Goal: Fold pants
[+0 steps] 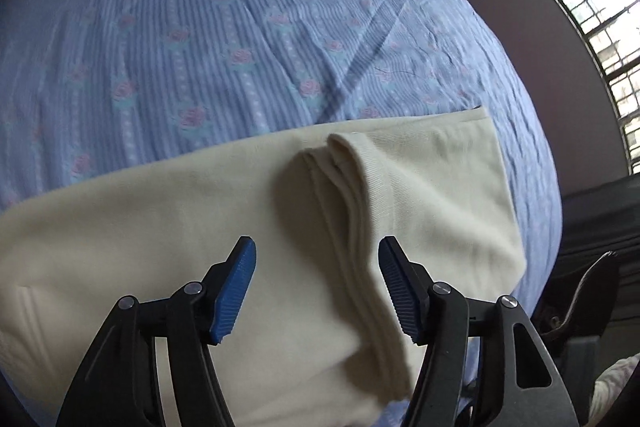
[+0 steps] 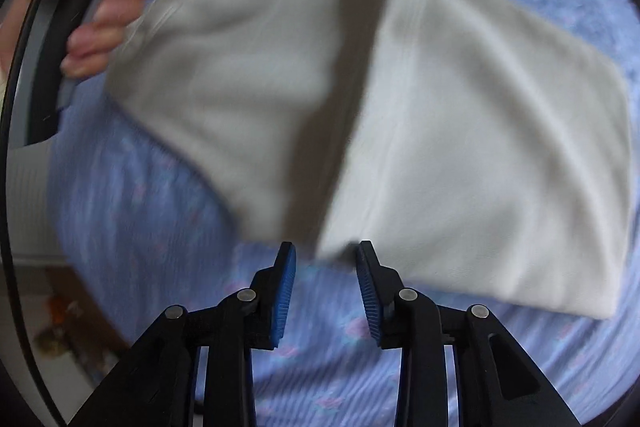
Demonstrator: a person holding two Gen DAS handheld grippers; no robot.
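Two grippers work over a bed dressed in a blue striped bedspread (image 1: 224,27) printed with small pink roses. The cream pants (image 1: 200,227) lie on it, folded over, with a thick rolled ridge of layered cloth running forward between the jaws of the left gripper (image 1: 317,291). Those jaws stand spread, the blue pads on either side of the ridge and not pressing it. Beyond the jaws the bedspread shows long creases, and off to their right a barred window (image 1: 600,39) lets daylight in past a plain wall.

From the right wrist view the picture is blurred. The right gripper (image 2: 326,267) also has its jaws spread, and the near corner of the pants (image 2: 460,147) sits just ahead of the tips; whether it touches them I cannot tell. Far ahead to the left, a hand (image 2: 100,31) grips the other tool at the pants' far edge.
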